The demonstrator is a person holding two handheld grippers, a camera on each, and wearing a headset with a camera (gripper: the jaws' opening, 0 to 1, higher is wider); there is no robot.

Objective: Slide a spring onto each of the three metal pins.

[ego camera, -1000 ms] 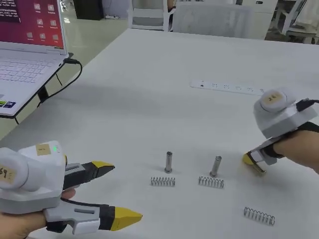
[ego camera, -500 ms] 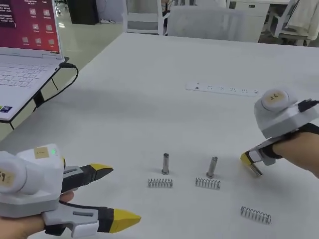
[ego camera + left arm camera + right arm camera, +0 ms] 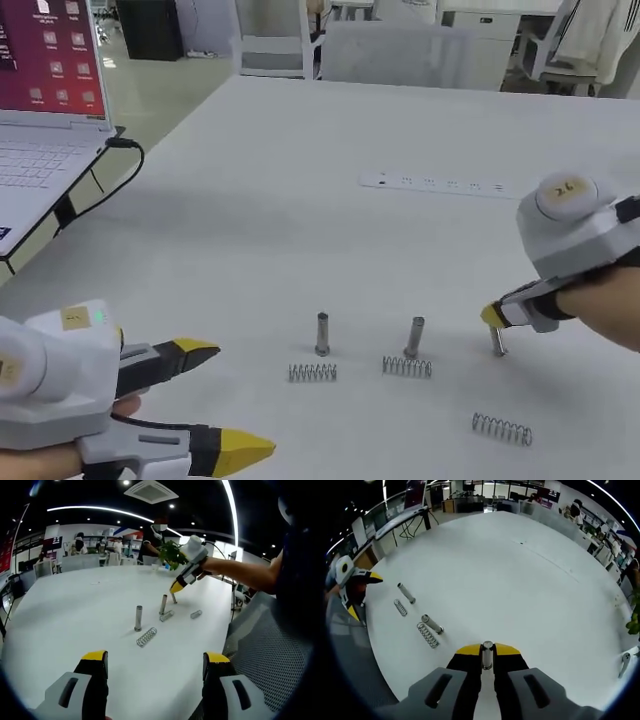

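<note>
On the white table [image 3: 300,200], the count is 3 metal pins, 3 springs, 2 grippers.

The left pin [image 3: 322,334] and middle pin [image 3: 415,338] stand upright mid-table, apart from each other. The third pin [image 3: 498,343] is clamped between the jaws of the right gripper [image 3: 492,317] at 3 o'clock of the head view, roughly upright. The right gripper view has its top end-on between the yellow tips. The tips cover its upper end in the head view, and I can't tell if its foot touches the table.

All springs lie flat. The first spring [image 3: 313,372] is just at 6 o'clock of the left pin, and the second spring [image 3: 407,367] just at 6 o'clock of the middle pin. The third spring [image 3: 502,430] is at 6 o'clock of the held pin, farther off.

The left gripper [image 3: 240,398] is at 7 o'clock with jaws spread wide and empty; its body is cut off by the frame bottom.

A laptop [image 3: 40,100] at 10 o'clock sits on a black stand, cut off at the left edge, with a cable [image 3: 122,142] plugged in. A power strip [image 3: 445,184] lies at 1 o'clock.

The room is an open office with a grey chair [image 3: 400,55] past the far edge and ceiling spotlights. The distant people in the left gripper view are too small to detail.
</note>
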